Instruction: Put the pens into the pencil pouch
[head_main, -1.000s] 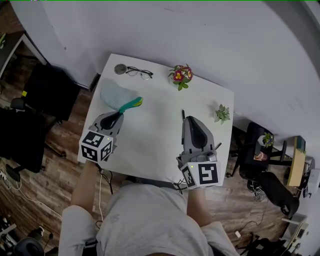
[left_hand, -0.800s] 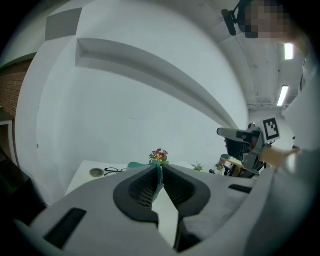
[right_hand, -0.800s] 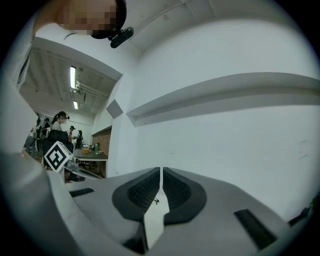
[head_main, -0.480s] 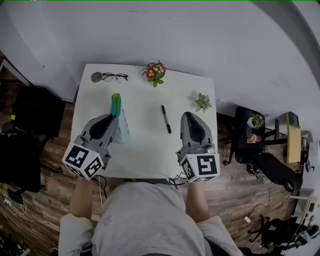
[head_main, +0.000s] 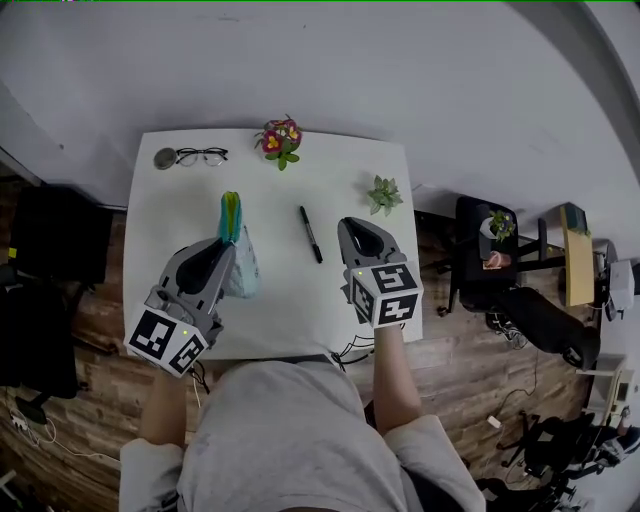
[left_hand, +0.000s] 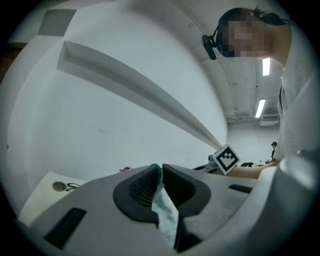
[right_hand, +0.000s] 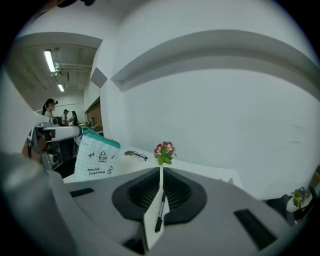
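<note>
As seen from the head view, a person stands at the near edge of a white table with 1 gripper in each hand.

Left gripper: its jaws are closed on the pencil pouch. Pale fabric is pinched between the pads, with a strip of teal showing at the tips. The pouch is pale, with a grid pattern, small drawings and a teal top edge. It is held over the left part of the table. In the right gripper view it hangs upright with the teal edge uppermost. Whether its bottom touches the table cannot be told.

Right gripper: its jaws are together at the tips and grip nothing. Through the narrow wedge behind the tips, its own view shows the table surface and 1 black pen.

The pen lies flat on the table near the middle, between the 2 grippers. In the head view it is just left of the right gripper's tips, touching neither them nor the pouch.

Other items, all toward the far edge:
- A pair of glasses lies at the far left corner, just beside a small round object.
- A flowering pot plant stands near the middle of the far edge.
- A small green succulent stands toward the right, just beyond the right gripper.
</note>
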